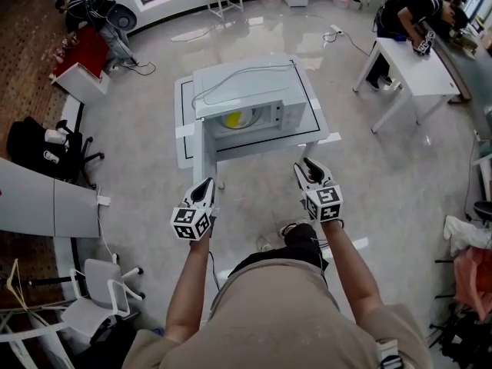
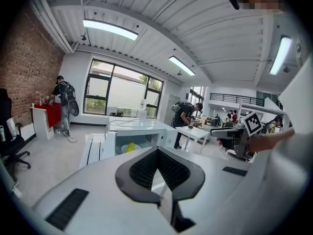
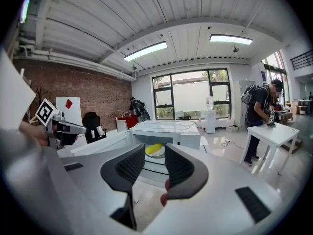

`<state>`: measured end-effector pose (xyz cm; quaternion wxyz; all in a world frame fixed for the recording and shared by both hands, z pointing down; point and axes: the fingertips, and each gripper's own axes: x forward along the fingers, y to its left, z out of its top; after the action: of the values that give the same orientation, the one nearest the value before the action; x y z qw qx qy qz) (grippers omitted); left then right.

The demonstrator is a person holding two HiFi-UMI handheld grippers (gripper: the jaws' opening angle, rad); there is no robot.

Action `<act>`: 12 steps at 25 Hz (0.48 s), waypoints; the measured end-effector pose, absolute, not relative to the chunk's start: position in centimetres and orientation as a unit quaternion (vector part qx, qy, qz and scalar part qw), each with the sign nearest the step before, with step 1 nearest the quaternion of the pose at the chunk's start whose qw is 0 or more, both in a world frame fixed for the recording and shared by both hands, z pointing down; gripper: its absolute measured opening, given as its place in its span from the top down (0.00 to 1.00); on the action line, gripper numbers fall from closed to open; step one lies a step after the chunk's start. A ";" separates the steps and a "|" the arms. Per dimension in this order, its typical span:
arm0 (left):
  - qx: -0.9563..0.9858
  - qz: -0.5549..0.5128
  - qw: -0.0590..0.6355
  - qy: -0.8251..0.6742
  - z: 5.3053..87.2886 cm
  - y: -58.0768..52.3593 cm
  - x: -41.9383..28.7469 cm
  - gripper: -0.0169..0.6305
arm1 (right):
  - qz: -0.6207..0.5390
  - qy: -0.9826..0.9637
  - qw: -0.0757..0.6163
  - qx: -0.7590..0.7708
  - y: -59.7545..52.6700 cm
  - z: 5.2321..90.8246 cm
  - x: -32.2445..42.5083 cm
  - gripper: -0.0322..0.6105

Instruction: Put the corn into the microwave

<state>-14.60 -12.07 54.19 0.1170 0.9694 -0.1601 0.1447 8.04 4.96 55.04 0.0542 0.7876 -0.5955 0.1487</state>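
Both forearms reach fwd, held short of the table's [image 1: 184, 121] near edge. Left gripper [image 1: 206, 184]: jaws closed together, empty. Right gripper [image 1: 303, 165]: jaws partly apart, nothing betw. them. Corn [image 1: 234, 118] lies inside the microwave [image 1: 254, 87] at table centre, door [image 1: 200, 148] open. The microwave roof partly hides the corn.

A glossy, pale grey floor [image 1: 254, 29] reflects the light and runs to a bank of tall, dark-framed windows [image 2: 122, 94] in the far wall. A red brick wall [image 2: 29, 77] closes one side, with a red cabinet [image 1: 81, 48] beside it near the windows and a black office chair [image 2: 12, 146] further along. The ceiling [image 2: 161, 13] is white and ribbed, with long strip lights [image 2: 110, 29] glowing on it. A white table [image 1: 415, 64] stands at the opposite side, and a white swivel chair [image 1: 96, 275] sits near the brick side.
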 end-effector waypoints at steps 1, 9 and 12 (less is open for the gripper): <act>0.969 0.145 0.118 -0.159 54.2 -12.0 -14.8 0.97 | 0.147 -0.598 0.055 0.786 5.0 54.9 7.9 0.75; 0.970 0.128 0.139 -0.151 53.9 -11.0 -15.7 0.97 | 0.149 -0.616 0.042 0.773 5.3 54.2 6.1 0.77; 0.970 0.128 0.144 -0.151 54.2 -10.6 -16.3 0.97 | 0.160 -0.619 0.039 0.768 5.6 54.8 5.5 0.77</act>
<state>-16.25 -10.58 54.22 0.1438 0.9695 -0.1512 0.1282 5.48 5.61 54.78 0.0394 0.7683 -0.6186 0.1599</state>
